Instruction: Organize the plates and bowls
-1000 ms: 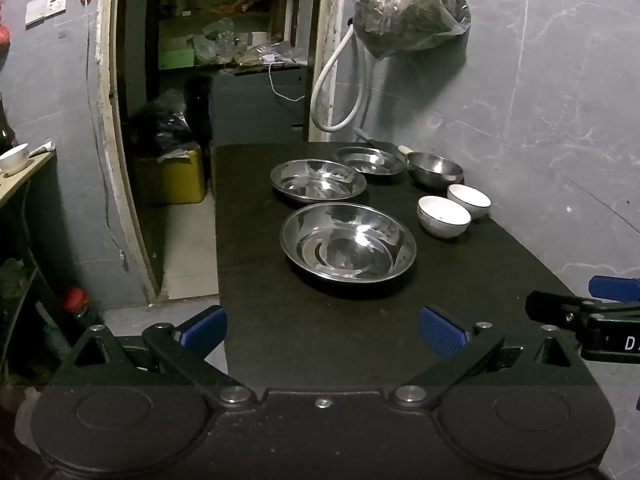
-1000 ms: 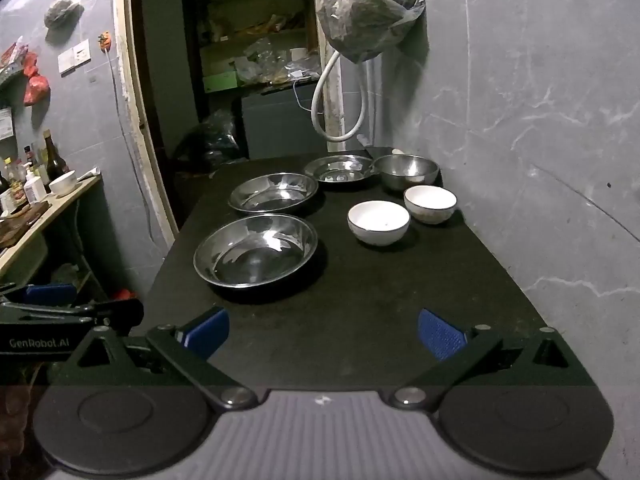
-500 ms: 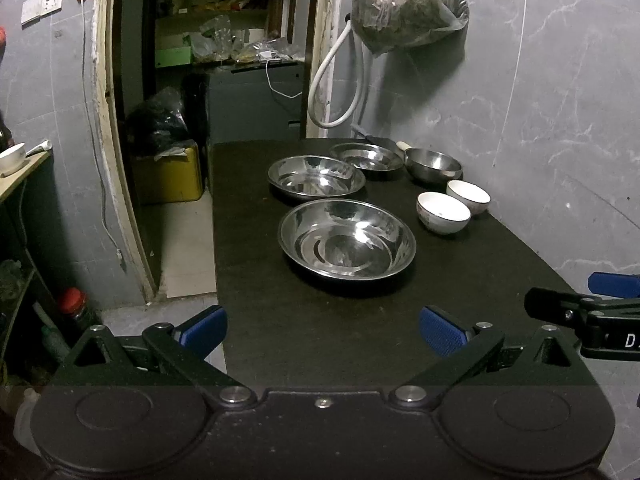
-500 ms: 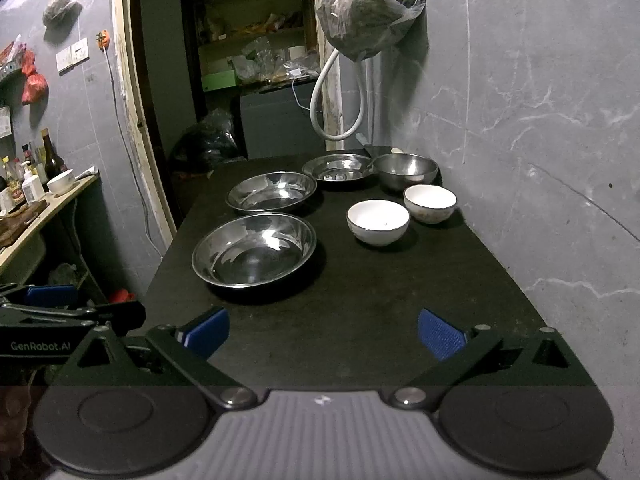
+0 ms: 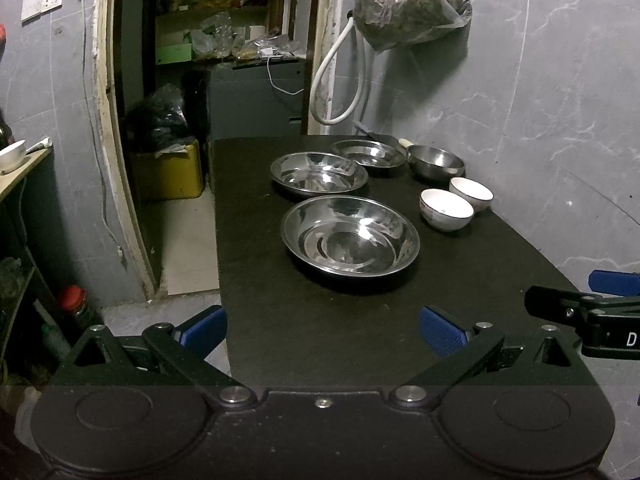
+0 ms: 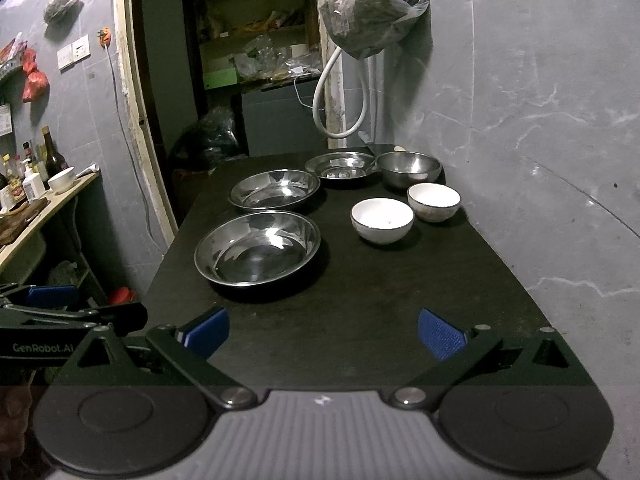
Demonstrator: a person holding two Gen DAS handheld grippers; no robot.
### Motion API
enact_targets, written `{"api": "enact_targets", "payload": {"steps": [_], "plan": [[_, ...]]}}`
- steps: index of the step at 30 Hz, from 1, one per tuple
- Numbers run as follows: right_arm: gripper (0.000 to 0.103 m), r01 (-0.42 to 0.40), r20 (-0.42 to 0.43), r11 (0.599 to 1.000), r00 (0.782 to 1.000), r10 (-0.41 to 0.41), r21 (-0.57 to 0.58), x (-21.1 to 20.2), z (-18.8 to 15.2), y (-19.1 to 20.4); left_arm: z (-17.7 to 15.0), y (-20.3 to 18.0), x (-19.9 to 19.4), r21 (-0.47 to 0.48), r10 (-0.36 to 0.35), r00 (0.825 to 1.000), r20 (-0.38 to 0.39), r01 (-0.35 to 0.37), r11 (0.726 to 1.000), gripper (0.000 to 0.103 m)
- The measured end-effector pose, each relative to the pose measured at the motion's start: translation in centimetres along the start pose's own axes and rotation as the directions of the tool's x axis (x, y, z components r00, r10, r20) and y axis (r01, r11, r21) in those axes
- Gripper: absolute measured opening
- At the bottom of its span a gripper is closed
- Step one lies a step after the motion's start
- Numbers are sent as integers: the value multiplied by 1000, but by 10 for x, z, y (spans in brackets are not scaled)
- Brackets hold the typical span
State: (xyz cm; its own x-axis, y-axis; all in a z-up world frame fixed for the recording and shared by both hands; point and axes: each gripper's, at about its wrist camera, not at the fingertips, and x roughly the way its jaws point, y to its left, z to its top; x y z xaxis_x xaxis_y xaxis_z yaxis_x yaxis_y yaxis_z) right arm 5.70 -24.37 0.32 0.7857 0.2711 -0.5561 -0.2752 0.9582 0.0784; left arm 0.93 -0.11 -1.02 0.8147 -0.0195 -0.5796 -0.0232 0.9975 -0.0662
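On the black table [image 5: 320, 328] stand three steel plates in a row: a large near one [image 5: 350, 236] [image 6: 258, 247], a middle one [image 5: 319, 172] [image 6: 275, 189] and a far one [image 5: 368, 153] [image 6: 340, 165]. A steel bowl [image 5: 436, 162] [image 6: 409, 167] and two white bowls [image 5: 446, 209] [image 5: 471, 193] [image 6: 382, 220] [image 6: 434, 201] sit along the right side. My left gripper [image 5: 322, 330] and right gripper [image 6: 324, 332] both hover open and empty over the table's near end, well short of the large plate.
A grey marbled wall [image 6: 540, 120] borders the table's right side, with a hanging bag [image 6: 374, 4] and white hose [image 6: 344, 92] at the far end. A doorway [image 5: 224, 80] with shelves lies behind, a yellow box [image 5: 172, 176] on the floor left, and a side counter [image 6: 44, 204] with bottles.
The left wrist view has tilted and shifted slightly, so the dishes sit a little higher in frame. Neither gripper has closed and nothing on the table has moved.
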Motion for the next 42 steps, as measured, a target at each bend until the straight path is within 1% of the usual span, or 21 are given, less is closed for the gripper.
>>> {"api": "enact_targets", "payload": {"steps": [42], "plan": [[103,2,-4,1000,1000,-2,8,0,0,-5,-3,0,6,1,1,1000,-7,-1,1000,102]]}}
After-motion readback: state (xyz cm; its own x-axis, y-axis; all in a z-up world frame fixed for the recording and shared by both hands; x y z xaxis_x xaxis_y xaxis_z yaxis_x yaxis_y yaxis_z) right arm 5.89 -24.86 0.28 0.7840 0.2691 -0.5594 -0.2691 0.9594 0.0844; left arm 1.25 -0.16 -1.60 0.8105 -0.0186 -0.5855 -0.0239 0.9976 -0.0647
